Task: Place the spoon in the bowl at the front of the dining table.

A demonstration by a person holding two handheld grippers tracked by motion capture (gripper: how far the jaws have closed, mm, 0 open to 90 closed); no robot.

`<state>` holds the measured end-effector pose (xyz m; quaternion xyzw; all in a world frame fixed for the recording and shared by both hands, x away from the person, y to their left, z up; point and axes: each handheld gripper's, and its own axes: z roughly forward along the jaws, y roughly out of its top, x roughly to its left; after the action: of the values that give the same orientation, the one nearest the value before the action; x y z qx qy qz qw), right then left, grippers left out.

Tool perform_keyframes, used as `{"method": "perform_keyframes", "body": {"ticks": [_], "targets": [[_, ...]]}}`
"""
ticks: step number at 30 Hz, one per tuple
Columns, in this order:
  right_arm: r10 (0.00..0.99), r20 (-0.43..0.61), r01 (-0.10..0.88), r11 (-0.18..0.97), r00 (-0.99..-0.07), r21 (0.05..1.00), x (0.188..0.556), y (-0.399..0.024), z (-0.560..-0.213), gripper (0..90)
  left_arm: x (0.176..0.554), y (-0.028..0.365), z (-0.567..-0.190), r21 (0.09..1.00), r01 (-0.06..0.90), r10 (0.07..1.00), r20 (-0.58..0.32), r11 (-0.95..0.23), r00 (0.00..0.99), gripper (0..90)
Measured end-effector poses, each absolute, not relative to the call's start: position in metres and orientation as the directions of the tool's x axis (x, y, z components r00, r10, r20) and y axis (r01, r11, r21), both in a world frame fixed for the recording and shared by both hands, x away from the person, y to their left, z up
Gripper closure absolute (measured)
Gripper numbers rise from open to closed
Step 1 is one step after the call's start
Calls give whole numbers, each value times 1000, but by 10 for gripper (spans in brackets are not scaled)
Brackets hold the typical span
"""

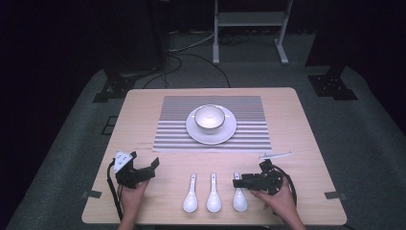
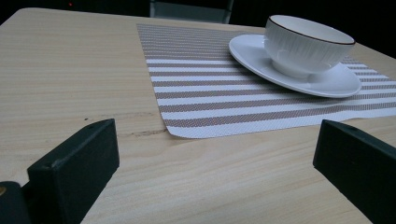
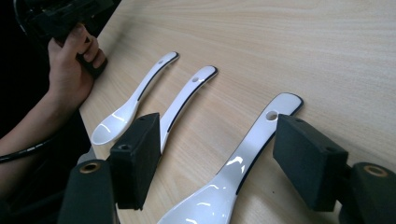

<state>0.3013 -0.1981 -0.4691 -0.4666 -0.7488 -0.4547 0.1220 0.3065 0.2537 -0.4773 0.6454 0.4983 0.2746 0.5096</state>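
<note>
White china is lying in a row along the near edge of the pale wooden desk (image 1: 297, 124): three soup spoons, handles pointing away from me. I am working the right gripper (image 3: 215, 154) over the right spoon (image 3: 243, 158), and its jaws are standing wide on either side of the handle, one just left of it and one just right, with neither pad pressing on it. From above, that gripper (image 1: 235, 182) is lying level, pointing toward the row, with my right hand (image 1: 280, 199) behind it. The middle spoon (image 1: 213, 194) and the left spoon (image 1: 190, 195) are lying untouched just beside it. I am holding the left gripper (image 1: 143, 167) well apart from the spoons, near the left edge, with my left hand (image 1: 133, 194) under it; its jaws are gaping wide with nothing between them. Farther back, a white bowl (image 1: 209, 118) is sitting on a saucer (image 1: 229, 132), both resting on a striped mat (image 1: 249, 108).
</note>
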Motion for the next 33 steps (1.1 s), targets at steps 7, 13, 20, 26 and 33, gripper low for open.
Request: {"method": "perform_keyframes", "body": {"ticks": [7,13,20,26,33], "targets": [[620,588,815,154,-520,558,307,-194,-472,353,306,254,-477,931,364,923,-154,17,352,0],[637,573,817,164,-516,553,309,-191,-474,430,306,254,-477,931,364,923,-156,18,353,0],[681,514,802,185,-521,567,308,-186,-474,497,306,254,-477,931,364,922,-157,19,353,0],[722,439,781,223,-534,584,305,-180,-474,595,306,254,-477,931,365,923,-156,18,353,0],[753,377,774,269,-540,573,306,-176,-470,689,307,255,-477,931,365,922,-160,22,352,0]]}}
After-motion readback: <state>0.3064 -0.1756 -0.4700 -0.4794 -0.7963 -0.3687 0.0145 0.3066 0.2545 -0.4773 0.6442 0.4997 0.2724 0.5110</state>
